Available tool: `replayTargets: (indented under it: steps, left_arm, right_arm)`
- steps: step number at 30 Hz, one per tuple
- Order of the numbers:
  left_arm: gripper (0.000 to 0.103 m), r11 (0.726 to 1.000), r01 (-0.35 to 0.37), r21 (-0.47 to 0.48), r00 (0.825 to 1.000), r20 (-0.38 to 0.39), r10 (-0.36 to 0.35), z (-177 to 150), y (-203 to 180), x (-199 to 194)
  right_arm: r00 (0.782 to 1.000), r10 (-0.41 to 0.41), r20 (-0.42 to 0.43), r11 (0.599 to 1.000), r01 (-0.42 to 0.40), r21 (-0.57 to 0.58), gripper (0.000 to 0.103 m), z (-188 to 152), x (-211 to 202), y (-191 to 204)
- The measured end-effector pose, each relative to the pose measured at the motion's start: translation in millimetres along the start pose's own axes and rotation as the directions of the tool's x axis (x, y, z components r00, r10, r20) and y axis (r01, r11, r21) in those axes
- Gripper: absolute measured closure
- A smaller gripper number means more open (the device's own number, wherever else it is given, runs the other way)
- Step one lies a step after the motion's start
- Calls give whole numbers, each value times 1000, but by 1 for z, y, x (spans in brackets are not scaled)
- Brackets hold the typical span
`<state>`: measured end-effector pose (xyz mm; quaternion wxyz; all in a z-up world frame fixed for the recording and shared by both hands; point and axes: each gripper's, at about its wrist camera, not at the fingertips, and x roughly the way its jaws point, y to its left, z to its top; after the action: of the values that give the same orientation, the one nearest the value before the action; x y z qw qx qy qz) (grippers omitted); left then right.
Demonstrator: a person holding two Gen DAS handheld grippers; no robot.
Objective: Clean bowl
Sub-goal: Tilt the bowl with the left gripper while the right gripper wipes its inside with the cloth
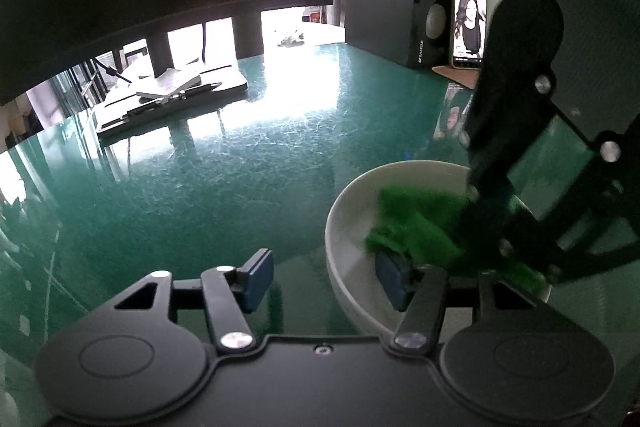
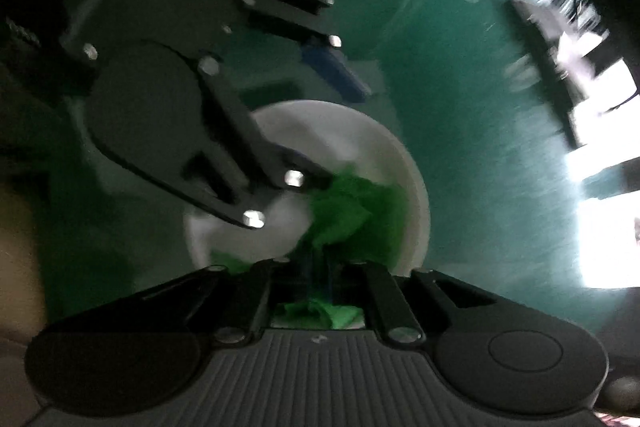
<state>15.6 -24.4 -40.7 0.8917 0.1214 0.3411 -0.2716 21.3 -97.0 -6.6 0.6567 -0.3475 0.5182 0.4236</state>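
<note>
Judging from its look, the white bowl (image 1: 352,227) is glazed ceramic: stiff, fairly heavy for its width, slick on the inside and liable to chip if knocked against the hard green bench (image 1: 240,163), so the rim wall is the sensible place to take hold, one pad inside and one outside. Nearest in the left wrist view, the left tongs (image 1: 324,277) do just that in position, standing about half wide and straddling the near rim at roughly five o'clock of the picture; the right-hand blue pad (image 1: 394,279) sits inside the bowl against the wall while the other pad hangs outside over the bench, and neither seems to clamp, so the bowl rests on its own weight and could slide under a hard wipe. Inside the bowl lies only a crumpled green cloth (image 1: 416,223), soft, light and easily bunched; no water or food scraps can be made out, though blur hides detail. The right tongs (image 2: 320,287) point steeply down into the bowl, nearly closed and pinching a fold of that cloth. Beyond, toward eleven o'clock, a dark tray with papers and pens (image 1: 172,99) sits well apart, and at one o'clock a black speaker (image 1: 384,3) with a phone (image 1: 469,25) propped beside it.
</note>
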Motion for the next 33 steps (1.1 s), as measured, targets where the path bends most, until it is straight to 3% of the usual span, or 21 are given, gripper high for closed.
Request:
replayTargets:
  steps: [2, 4, 7, 10, 15, 16, 22, 24, 26, 28, 30, 32, 33]
  left_arm:
    - [43, 1000, 9, 2, 1000, -3, -9, 0, 0, 0]
    - [43, 1000, 10, 6, 1000, -4, -10, 0, -1, 0]
    - [44, 1000, 7, 13, 1000, -8, -7, 0, -2, 0]
    - [48, 1000, 3, 24, 1000, -8, -3, 1, -3, 0]
    - [50, 1000, 6, 13, 1000, -9, -5, 2, -3, 1]
    - [49, 1000, 3, 12, 1000, -8, -3, 2, -3, 1]
    - [47, 998, -51, 44, 999, 9, 51, 2, -8, 2]
    - [45, 998, -50, 39, 999, 9, 50, 2, -7, 3]
    - [43, 1000, -30, 8, 1000, 6, 30, 1, -2, 4]
    - [42, 1000, -15, -24, 1000, 3, 15, 1, 3, 5]
    - [42, 998, -12, -56, 1000, -1, 12, 0, 9, 6]
    - [42, 998, -16, -66, 1000, 2, 16, -1, 11, 6]
    - [45, 997, -11, -75, 1000, 0, 11, -1, 12, 5]
  right_arm:
    - [994, 109, 27, 992, -111, 54, 94, -2, -8, -9]
    - [995, 100, 4, 994, -100, 39, 95, -2, -8, -12]
    - [998, -53, -36, 996, 50, -69, 95, 1, -7, -4]
    - [972, -234, 4, 954, 231, -189, 99, 8, -10, 9]
    - [931, -316, 183, 892, 357, -275, 100, 10, -8, 28]
    - [929, -321, 185, 885, 364, -289, 100, 8, -5, 31]
    - [966, -254, 42, 939, 257, -230, 96, 3, -8, 24]
    - [988, -154, 0, 978, 153, -144, 93, -8, -10, 20]
    - [999, -33, 14, 997, 33, -72, 92, -15, -14, 14]
    - [992, 113, 50, 993, -114, 12, 94, -19, -19, 3]
    - [972, 205, 113, 972, -216, 97, 94, -25, -19, -11]
    - [960, 217, 175, 959, -243, 144, 97, -33, -18, -17]
    - [964, 194, 182, 968, -218, 121, 95, -33, -20, -14]
